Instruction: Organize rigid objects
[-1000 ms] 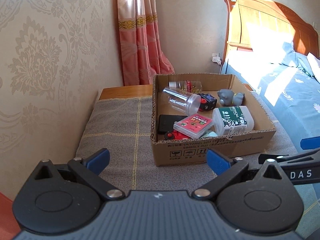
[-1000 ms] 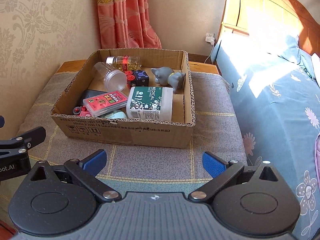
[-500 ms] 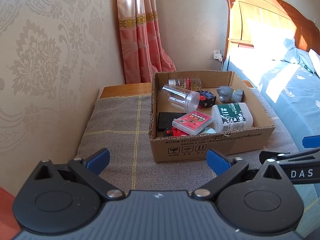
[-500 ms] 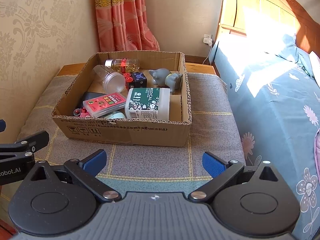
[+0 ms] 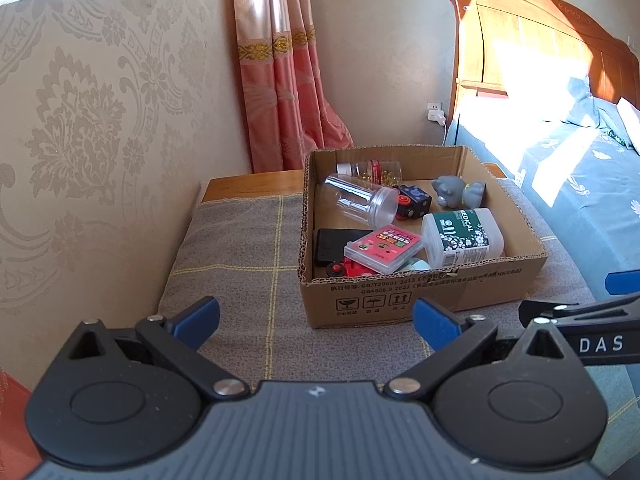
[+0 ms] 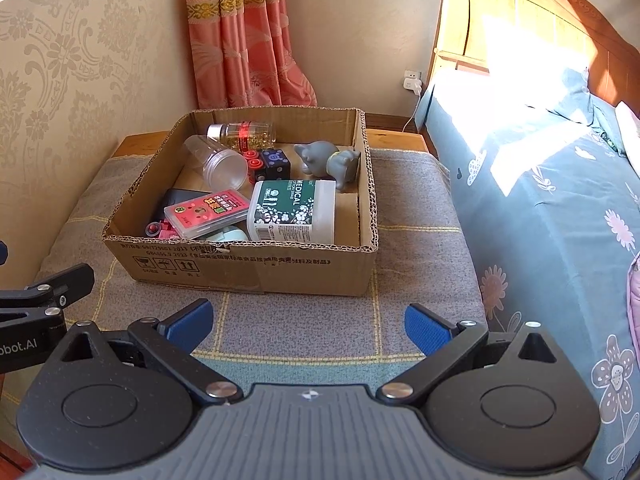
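Right wrist: cardboard box (image 6: 256, 268) holds medical bottle (image 6: 294, 210), clear jar (image 6: 218, 162).

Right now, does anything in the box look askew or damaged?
Yes. The clear jar and white bottle lie on their sides in the cardboard box, and the pink case rests tilted atop other items. No visible damage.

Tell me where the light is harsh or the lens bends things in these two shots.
Left wrist view: sunlight blows out the headboard and the bed; the wall bows outward.
Right wrist view: the same glare on the bed; the cardboard box stays evenly lit and sharp.
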Demonstrator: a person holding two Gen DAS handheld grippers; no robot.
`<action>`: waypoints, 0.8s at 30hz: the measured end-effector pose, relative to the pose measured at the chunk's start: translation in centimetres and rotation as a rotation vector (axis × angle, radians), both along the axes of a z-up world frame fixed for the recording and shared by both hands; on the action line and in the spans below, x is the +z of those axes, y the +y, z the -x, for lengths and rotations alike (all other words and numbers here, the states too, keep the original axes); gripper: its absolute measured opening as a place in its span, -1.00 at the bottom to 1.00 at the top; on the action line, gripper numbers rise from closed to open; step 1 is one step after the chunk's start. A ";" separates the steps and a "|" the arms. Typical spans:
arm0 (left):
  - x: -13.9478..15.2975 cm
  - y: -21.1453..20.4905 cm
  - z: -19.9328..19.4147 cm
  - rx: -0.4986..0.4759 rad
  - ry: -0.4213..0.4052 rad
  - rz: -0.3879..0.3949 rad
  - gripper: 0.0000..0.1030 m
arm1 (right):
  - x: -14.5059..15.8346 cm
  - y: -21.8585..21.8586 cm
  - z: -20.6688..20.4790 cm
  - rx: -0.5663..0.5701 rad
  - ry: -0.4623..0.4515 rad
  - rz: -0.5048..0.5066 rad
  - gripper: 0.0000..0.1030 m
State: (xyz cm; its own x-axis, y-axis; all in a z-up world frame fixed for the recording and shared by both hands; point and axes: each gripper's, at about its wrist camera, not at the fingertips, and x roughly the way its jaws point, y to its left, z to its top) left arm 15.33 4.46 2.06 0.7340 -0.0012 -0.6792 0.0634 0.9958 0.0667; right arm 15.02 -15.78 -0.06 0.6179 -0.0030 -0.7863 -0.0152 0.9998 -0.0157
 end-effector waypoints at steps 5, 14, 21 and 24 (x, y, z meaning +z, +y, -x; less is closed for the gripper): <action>0.1 -0.1 0.0 0.000 0.000 -0.003 0.99 | 0.0 0.1 0.0 -0.001 -0.003 0.003 1.00; 0.1 -0.1 0.0 0.007 0.001 -0.006 0.99 | 0.1 0.1 0.1 0.001 -0.005 0.005 1.00; 0.1 0.0 0.1 0.006 0.000 -0.004 0.99 | 0.1 0.2 0.1 0.002 -0.007 0.007 1.00; 0.2 0.0 0.2 0.006 -0.003 -0.004 0.99 | 0.2 0.2 0.1 0.004 -0.008 0.007 1.00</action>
State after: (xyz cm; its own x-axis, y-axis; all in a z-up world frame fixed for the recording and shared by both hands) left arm 15.15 4.44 2.26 0.7360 0.0059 -0.6769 0.0568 0.9959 0.0704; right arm 14.90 -15.55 0.11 0.6245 -0.0065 -0.7810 -0.0188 0.9996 -0.0233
